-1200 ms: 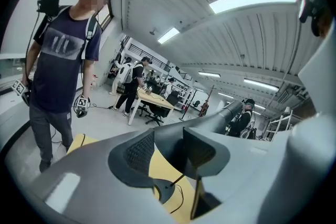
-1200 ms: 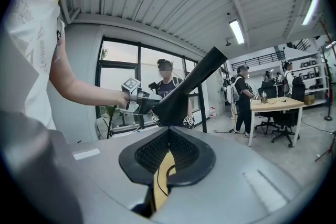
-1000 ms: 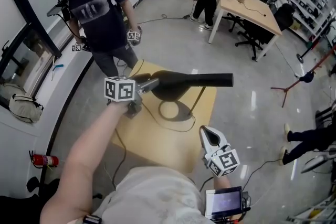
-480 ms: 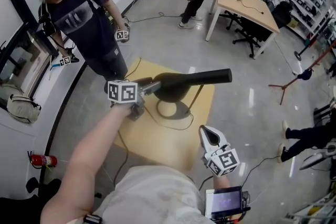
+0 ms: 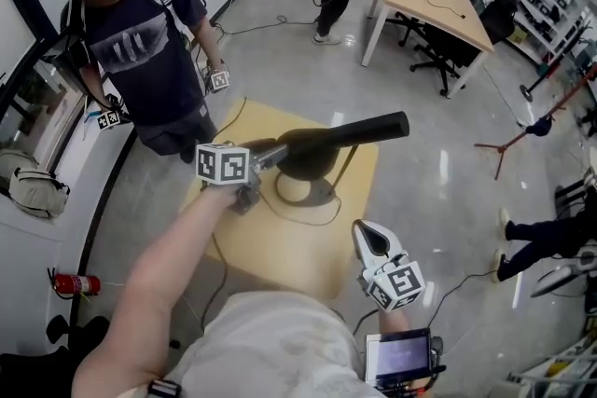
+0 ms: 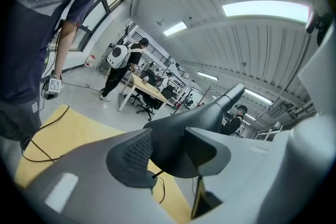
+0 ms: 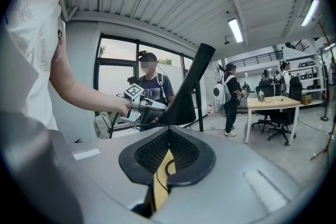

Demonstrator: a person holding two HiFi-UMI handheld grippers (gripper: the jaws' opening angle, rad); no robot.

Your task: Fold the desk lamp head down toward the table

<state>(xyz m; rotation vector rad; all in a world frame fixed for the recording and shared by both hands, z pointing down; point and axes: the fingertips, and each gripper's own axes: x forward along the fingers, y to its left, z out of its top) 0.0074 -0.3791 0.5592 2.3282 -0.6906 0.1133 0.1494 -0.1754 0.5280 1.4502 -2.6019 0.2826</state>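
A black desk lamp stands on a small wooden table (image 5: 280,249), its round base (image 5: 303,192) near the middle. The long lamp head (image 5: 345,136) lies almost level above the base, with its narrow end pointing right. My left gripper (image 5: 274,153) is at the head's wide left end. In the left gripper view its jaws are closing with the lamp head (image 6: 176,128) between the pads, which touch it on both sides. My right gripper (image 5: 363,230) hangs shut and holding nothing over the table's near right edge, apart from the lamp. The right gripper view shows the lamp head (image 7: 185,96) rising beyond it.
A person (image 5: 140,42) with two grippers stands just beyond the table's far left side. The lamp's cable (image 5: 300,221) loops over the tabletop and runs off it. A larger desk (image 5: 438,5) with chairs and people stands at the back right. A red fire extinguisher (image 5: 79,284) lies at the left.
My left gripper has sunk a little at the lamp head's wide end, and the head's narrow end now points slightly upward. The right gripper has stayed put.
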